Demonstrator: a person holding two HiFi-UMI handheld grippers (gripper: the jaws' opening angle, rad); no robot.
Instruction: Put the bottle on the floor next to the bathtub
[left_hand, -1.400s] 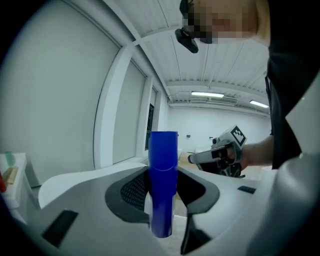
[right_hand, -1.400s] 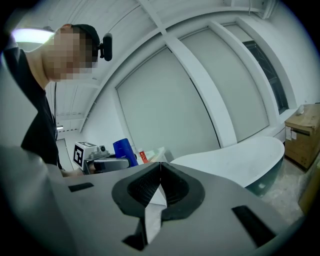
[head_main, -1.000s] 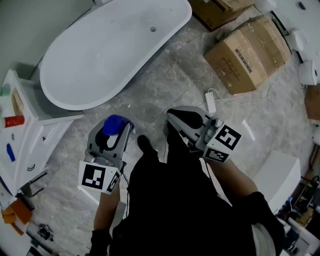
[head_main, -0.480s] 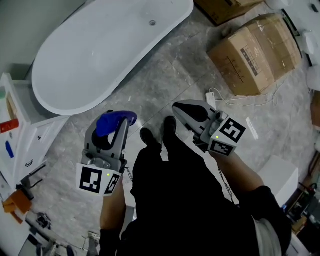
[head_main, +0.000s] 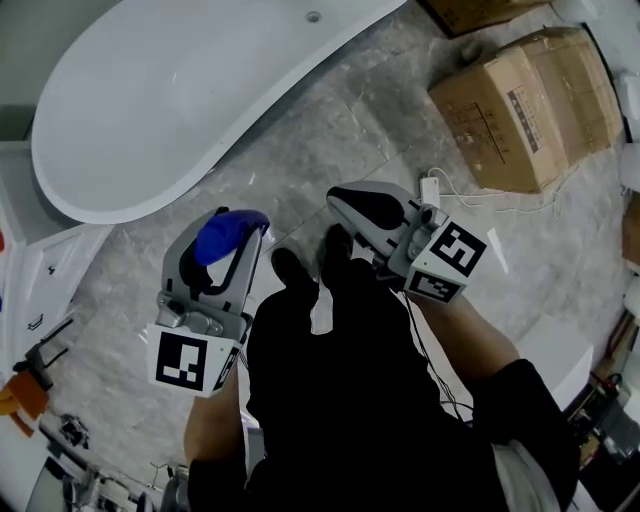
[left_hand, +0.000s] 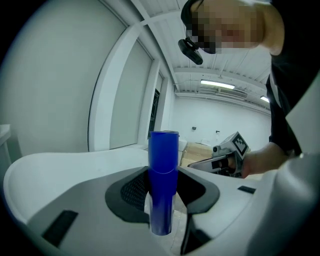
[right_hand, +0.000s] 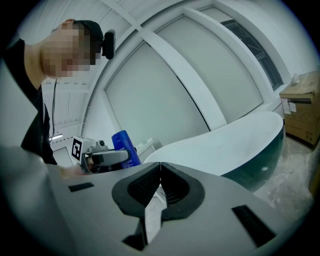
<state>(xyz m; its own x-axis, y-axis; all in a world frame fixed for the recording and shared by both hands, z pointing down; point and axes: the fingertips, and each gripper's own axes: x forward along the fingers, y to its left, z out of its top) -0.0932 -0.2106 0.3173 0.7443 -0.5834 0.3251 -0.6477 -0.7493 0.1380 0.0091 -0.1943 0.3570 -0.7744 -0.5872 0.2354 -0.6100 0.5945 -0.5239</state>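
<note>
A blue bottle (head_main: 222, 234) (left_hand: 163, 175) stands upright between the jaws of my left gripper (head_main: 238, 232) (left_hand: 162, 187), which is shut on it above the grey floor, a little short of the white bathtub (head_main: 190, 100). The bottle (right_hand: 125, 148) also shows at the left of the right gripper view. My right gripper (head_main: 345, 205) (right_hand: 160, 186) hangs beside it to the right, shut with nothing between its tips. The tub's rim (right_hand: 225, 142) curves away ahead of it.
Cardboard boxes (head_main: 530, 105) stand at the upper right, with a white adapter and cable (head_main: 432, 190) on the floor in front of them. A white cabinet (head_main: 30, 260) stands at the left by the tub's end. The person's shoes (head_main: 310, 265) are between the grippers.
Both grippers have sunk toward the floor, the left still holding the blue bottle. The tub and boxes have shifted up in the head view.
</note>
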